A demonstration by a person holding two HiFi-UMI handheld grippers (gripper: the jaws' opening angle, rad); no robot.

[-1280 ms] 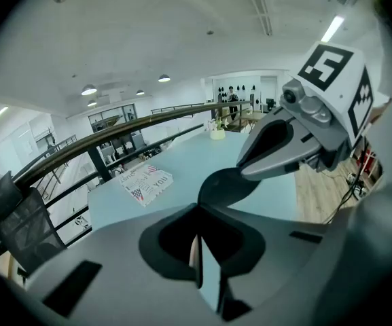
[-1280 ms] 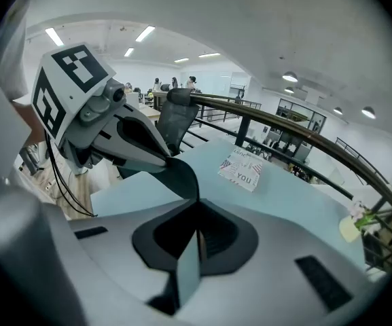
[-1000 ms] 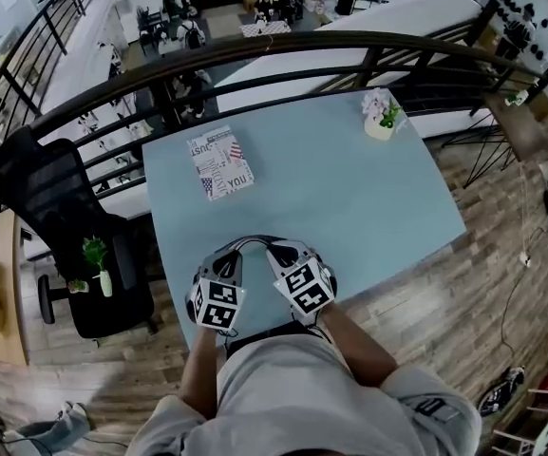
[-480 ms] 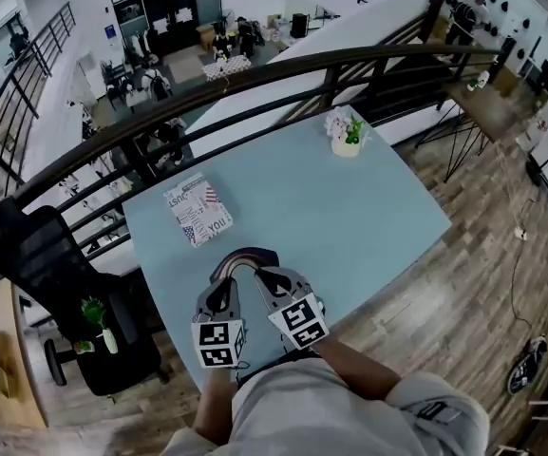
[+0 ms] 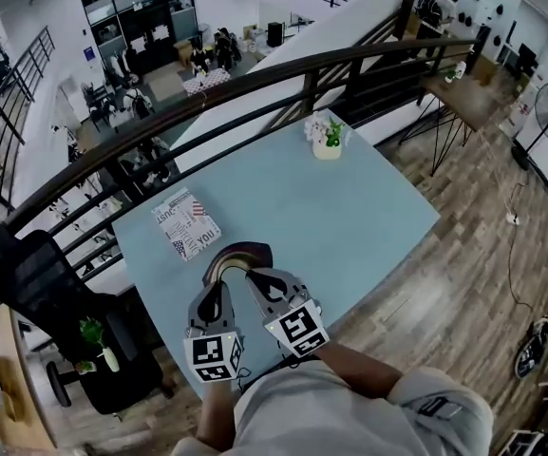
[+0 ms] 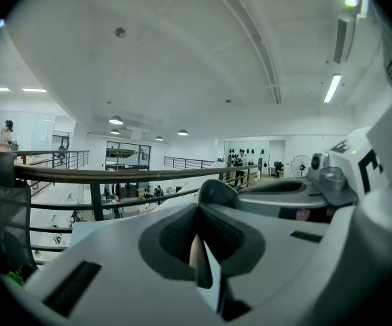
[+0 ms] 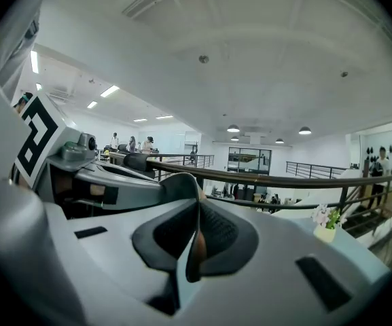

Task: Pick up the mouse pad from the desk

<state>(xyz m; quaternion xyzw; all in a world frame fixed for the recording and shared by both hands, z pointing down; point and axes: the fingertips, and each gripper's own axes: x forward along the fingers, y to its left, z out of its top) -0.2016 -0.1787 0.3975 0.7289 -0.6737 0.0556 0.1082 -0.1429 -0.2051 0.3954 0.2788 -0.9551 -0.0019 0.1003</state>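
In the head view we hold the mouse pad (image 5: 238,252) between the left gripper (image 5: 215,281) and the right gripper (image 5: 255,275), each clamped on one end, so that the pad bows up into a dark arch between them. It hangs over the near part of the light blue desk (image 5: 349,207), and we judge it already off the surface, so the pick-up itself looks done and the lift is the step in hand. A printed booklet (image 5: 186,223) lies flat on the desk just beyond the arch, and a flower pot (image 5: 328,139) stands at the far edge by the railing (image 5: 255,79); both are untouched. In the left gripper view the dark fingers (image 6: 175,233) are clenched on a thin tan edge of the pad, which runs straight up the slit between them, and the right gripper shows close by at the right. In the right gripper view its fingers (image 7: 216,236) are likewise pressed onto a thin edge of the pad, which curls away to the left toward the other gripper. Next, we judge, both grips must hold evenly and keep their spacing, so that the bent pad neither springs free nor slips out of either pinch.
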